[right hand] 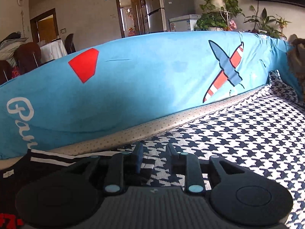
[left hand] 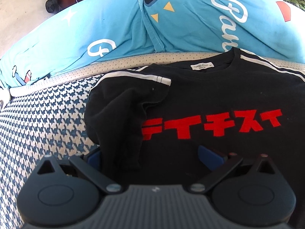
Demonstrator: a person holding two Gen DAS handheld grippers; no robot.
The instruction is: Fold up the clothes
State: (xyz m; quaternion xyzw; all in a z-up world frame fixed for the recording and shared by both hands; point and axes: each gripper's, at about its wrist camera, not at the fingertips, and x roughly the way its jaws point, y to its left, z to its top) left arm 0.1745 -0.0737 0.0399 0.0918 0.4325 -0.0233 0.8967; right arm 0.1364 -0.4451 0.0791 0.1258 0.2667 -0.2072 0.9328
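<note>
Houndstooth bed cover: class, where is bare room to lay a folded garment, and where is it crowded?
Bare: houndstooth cover left of the black red-lettered T-shirt, and right of its striped sleeve, below the long blue printed cushion. Crowded: the middle, under the shirt.

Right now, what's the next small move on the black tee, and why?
Probably close the right claw on the white-striped sleeve lying between its parted fingers, then fold it inward: the black T-shirt with red lettering already has its other sleeve folded over.
</note>
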